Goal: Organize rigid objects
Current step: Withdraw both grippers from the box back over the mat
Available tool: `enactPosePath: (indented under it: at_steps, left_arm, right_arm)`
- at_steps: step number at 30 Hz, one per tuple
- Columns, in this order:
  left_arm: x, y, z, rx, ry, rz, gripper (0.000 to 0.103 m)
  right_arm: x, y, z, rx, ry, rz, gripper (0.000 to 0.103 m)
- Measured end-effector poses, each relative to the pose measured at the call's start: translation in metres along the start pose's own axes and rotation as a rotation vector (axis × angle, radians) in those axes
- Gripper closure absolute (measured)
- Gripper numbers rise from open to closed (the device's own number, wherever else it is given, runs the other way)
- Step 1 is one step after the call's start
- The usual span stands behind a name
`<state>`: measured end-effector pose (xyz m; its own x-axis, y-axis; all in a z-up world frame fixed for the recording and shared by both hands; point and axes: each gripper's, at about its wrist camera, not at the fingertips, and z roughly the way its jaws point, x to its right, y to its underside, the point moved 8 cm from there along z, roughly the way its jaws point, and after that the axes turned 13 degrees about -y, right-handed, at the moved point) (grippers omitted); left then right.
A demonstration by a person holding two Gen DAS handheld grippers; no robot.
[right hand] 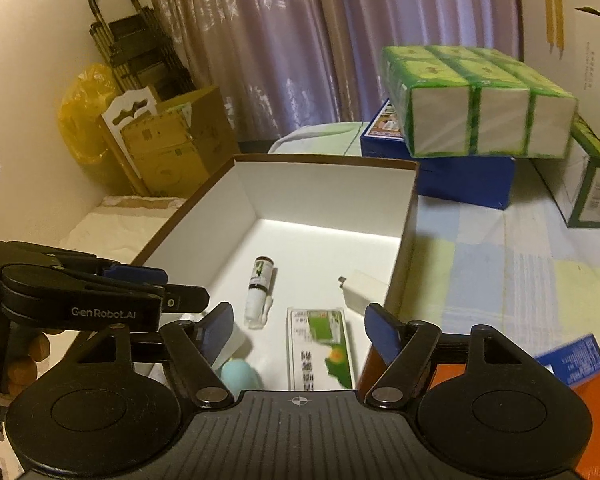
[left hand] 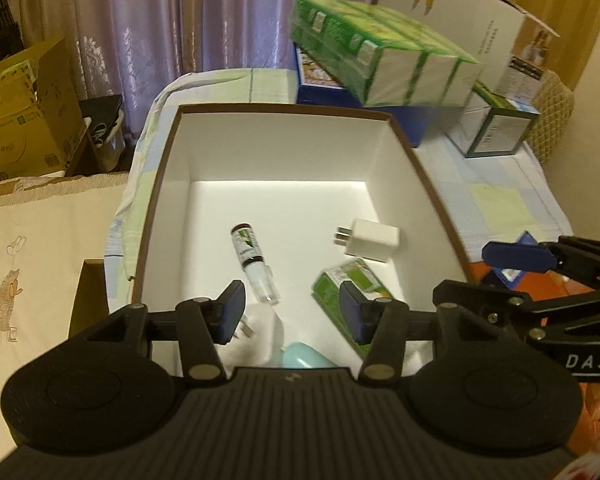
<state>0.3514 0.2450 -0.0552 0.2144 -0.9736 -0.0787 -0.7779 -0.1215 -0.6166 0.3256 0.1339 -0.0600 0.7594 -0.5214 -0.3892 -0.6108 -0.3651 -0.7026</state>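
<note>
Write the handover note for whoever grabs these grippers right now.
Left gripper: open, empty, above the near end of the box.
Right gripper: open, empty, over the box's near right corner.
In the box: small bottle, white charger, green packet, a teal thing and another plug at the near edge.
Done: those five are in.
Left: cartons lie outside, right of the box; whether they go in is unclear.
</note>
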Motion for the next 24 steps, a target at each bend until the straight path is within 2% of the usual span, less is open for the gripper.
enactPosePath:
  at_steps: [12,24]
  left_arm:
    - [0.043,0.033,-0.047,0.019,0.079,-0.020,0.055]
    - [0.098,0.071,-0.078,0.000,0.114,-0.039,0.055]
  right_arm:
    - [0.005,0.038,-0.060,0.023,0.018,0.063,0.033]
    - [0.028,0.080,-0.115,0.005,0.046,0.085,0.033]
